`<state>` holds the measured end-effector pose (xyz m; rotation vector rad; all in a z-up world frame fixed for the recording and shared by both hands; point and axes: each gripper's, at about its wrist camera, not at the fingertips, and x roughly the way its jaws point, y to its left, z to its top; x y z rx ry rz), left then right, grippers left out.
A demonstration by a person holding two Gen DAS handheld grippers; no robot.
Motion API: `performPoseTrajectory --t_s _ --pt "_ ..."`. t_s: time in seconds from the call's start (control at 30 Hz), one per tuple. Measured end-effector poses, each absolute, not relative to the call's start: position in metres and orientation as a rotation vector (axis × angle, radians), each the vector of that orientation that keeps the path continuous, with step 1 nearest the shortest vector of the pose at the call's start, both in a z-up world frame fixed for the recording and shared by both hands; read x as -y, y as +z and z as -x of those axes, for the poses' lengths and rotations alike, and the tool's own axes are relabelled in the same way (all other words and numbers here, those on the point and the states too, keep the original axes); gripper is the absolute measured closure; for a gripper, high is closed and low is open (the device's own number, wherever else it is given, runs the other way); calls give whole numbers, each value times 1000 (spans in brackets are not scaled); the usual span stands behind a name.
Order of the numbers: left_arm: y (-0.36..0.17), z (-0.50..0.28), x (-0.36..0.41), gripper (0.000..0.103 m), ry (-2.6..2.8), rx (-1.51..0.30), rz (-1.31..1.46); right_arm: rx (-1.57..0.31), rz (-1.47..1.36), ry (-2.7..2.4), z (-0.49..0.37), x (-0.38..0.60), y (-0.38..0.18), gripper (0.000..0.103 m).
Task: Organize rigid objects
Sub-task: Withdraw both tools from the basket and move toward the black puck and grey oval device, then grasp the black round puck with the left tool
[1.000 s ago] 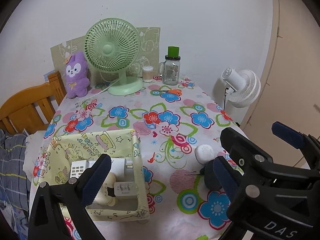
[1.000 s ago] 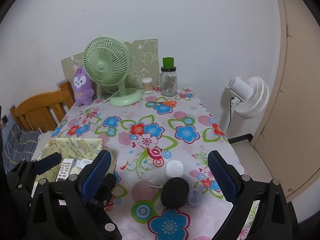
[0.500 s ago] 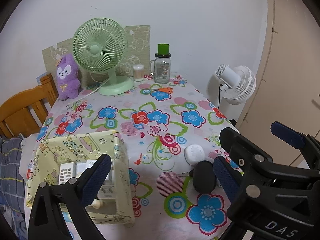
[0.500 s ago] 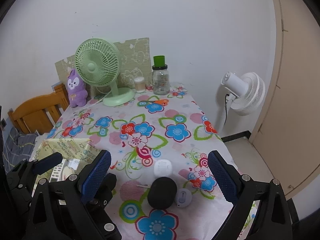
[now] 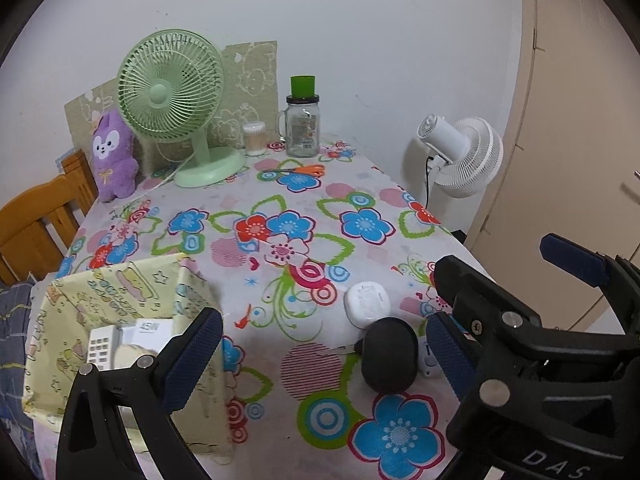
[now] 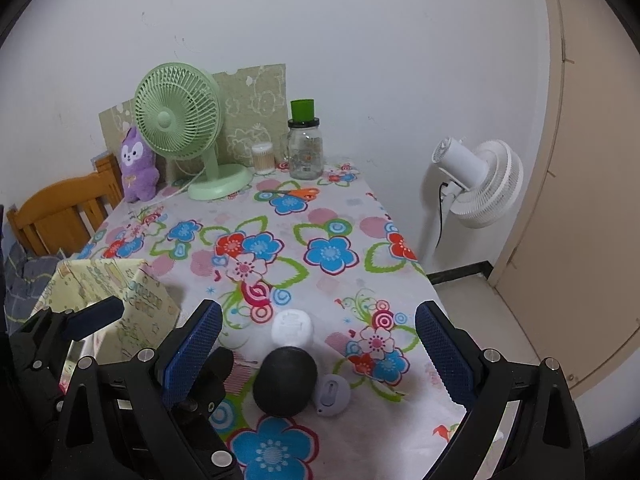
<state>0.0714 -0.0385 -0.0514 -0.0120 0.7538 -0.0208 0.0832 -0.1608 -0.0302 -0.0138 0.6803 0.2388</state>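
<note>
1. Table [image 6: 340, 208], floral cloth.
2. Yellow box [image 5: 120, 288] at left edge, remote [image 5: 100, 346] inside.
3. Left gripper [image 5: 320, 344] and right gripper [image 6: 318, 344]: jaws wide, empty.
4. Black round object [image 6: 285, 376] touching white case [image 6: 292, 328], near edge.

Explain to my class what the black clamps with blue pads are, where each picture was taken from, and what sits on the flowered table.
The clamps are two hand-held grippers, one in each of a person's hands, each carrying a wide-angle camera that looks along its fingers. One picture comes from the left gripper, the other from the right gripper. Both stand open and hold nothing.

Near them on the table lie a black oval object, a white rounded case and a small grey-white oval gadget. To the left stands a yellow patterned box with a white remote-like device and other white items inside. At the far end are a green fan, a purple plush toy, a glass jar and orange scissors.
</note>
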Motion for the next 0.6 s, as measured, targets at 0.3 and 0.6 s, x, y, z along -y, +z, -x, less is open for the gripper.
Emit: performPoseTrajectory --t_s 0.3,0.6 --pt "-74 -77 54 1 -51 -765 -11 -684 56 243 -89 168 -53 4" --pt "-102 -83 61 3 -79 -796 -15 -693 66 246 -95 173 -82 4"
